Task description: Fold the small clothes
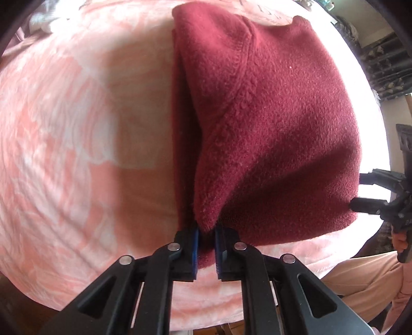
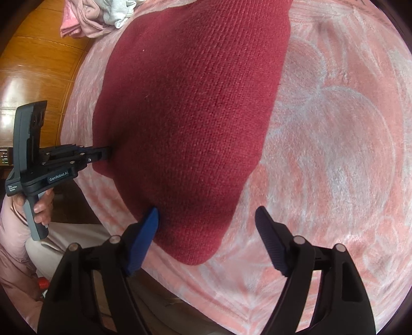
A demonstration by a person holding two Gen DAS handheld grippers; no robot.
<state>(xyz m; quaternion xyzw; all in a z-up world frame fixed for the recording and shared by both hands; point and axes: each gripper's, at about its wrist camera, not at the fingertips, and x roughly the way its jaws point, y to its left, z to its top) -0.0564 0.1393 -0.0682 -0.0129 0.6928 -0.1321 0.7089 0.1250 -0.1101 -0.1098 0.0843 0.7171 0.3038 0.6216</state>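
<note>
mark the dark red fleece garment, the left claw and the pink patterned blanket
dark red fleece garment [image 1: 283, 123]: left wrist view, on its broad top face.
left claw [image 1: 206, 247]: left wrist view, midway between fingertips, shut on the garment's corner.
pink patterned blanket [image 2: 334, 134]: right wrist view, bare patch right of the garment.

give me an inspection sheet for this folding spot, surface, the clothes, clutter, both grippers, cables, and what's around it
Surface: pink and white patterned blanket, soft, lying flat.
Job's things: dark red fleece garment spread on the blanket, partly folded, one layer lying over another.
Clutter: small pile of pale clothes at the blanket's far edge.
Grippers: left gripper shut on the near corner of the garment; right gripper open, its fingers either side of another corner, not pressing on it.
Cables: nothing seen.
Surroundings: wooden panelling beyond the blanket; the person's hand on the left gripper's handle; light trousers by the near edge.
</note>
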